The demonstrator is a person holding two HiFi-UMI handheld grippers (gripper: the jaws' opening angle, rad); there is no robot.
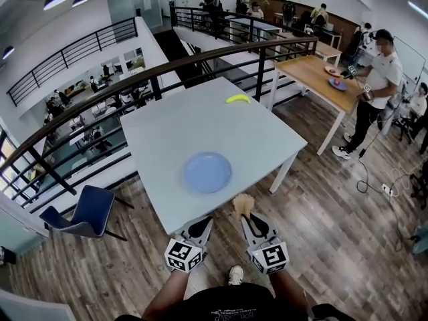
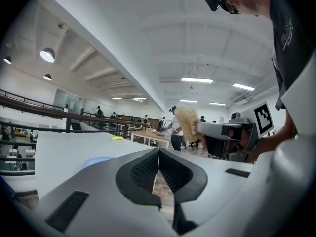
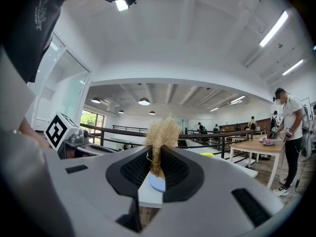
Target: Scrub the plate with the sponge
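A light blue plate [image 1: 208, 172] lies on the white table [image 1: 174, 129], near its front edge. My right gripper [image 1: 249, 214] is shut on a tan fibrous sponge [image 1: 243, 204] [image 3: 160, 142] that sticks up from its jaws, just off the table's front edge and to the right of the plate. The plate [image 3: 157, 182] shows past the jaws in the right gripper view. My left gripper [image 1: 200, 227] [image 2: 159, 158] is shut and holds nothing, short of the table edge. In the left gripper view the sponge [image 2: 186, 124] and the right gripper [image 2: 200, 128] show at the right.
A yellow object [image 1: 237, 98] lies at the table's far edge beside a dark railing [image 1: 160, 69] over an atrium. A blue chair [image 1: 85, 212] stands at the left. At the right a person [image 1: 374, 85] stands by a wooden table [image 1: 321, 75] with plates.
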